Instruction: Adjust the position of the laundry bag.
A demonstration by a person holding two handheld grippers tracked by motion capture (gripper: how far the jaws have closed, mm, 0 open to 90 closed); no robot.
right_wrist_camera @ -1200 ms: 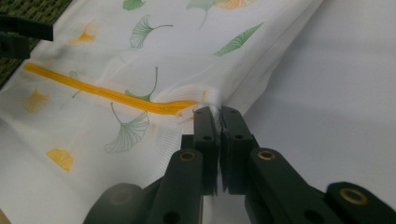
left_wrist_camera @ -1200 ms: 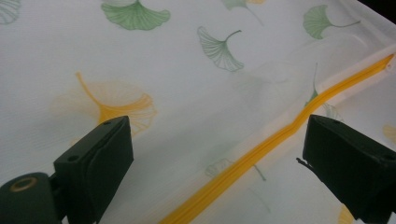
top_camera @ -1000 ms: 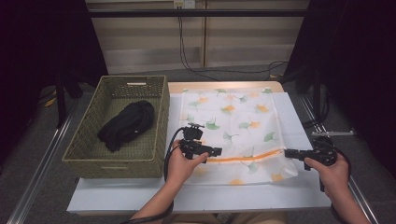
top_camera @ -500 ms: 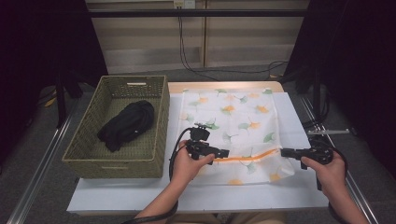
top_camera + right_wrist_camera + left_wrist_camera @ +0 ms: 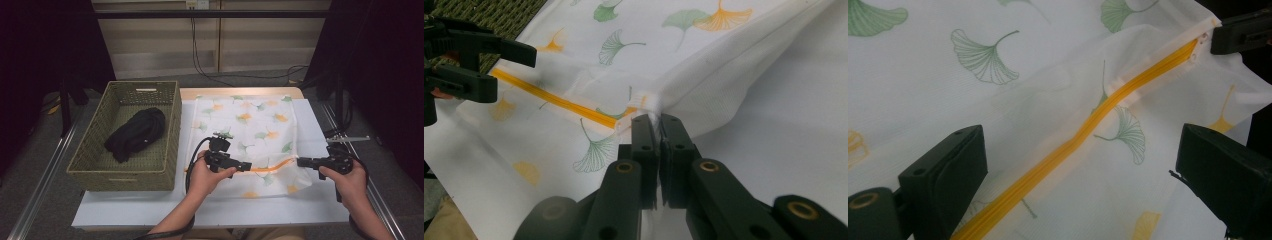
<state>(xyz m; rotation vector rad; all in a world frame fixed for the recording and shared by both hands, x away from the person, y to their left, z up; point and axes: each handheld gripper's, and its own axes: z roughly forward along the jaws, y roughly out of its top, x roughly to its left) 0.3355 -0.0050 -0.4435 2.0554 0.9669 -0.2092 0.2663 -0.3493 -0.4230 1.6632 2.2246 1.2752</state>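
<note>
A white mesh bag (image 5: 250, 125) printed with green and orange leaves lies flat on the table, with an orange zipper (image 5: 272, 167) running along its near edge. In the left gripper view the zipper (image 5: 1083, 132) runs diagonally between the jaws of my left gripper (image 5: 1083, 167), which stand wide open just above the fabric. My left gripper (image 5: 247, 166) sits at the zipper's left part. My right gripper (image 5: 659, 122) is shut on the bag's corner, at the zipper's right end (image 5: 624, 120). It also appears in the high view (image 5: 300, 161).
A woven olive basket (image 5: 125, 172) stands at the left of the table and holds a black garment (image 5: 135, 132). The white table surface (image 5: 320, 200) shows bare around the bag's near and right sides. Cables trail on the floor beyond the table.
My left gripper has slid to the right along the zipper. My right gripper has shifted slightly left while keeping hold of the bag's corner.
</note>
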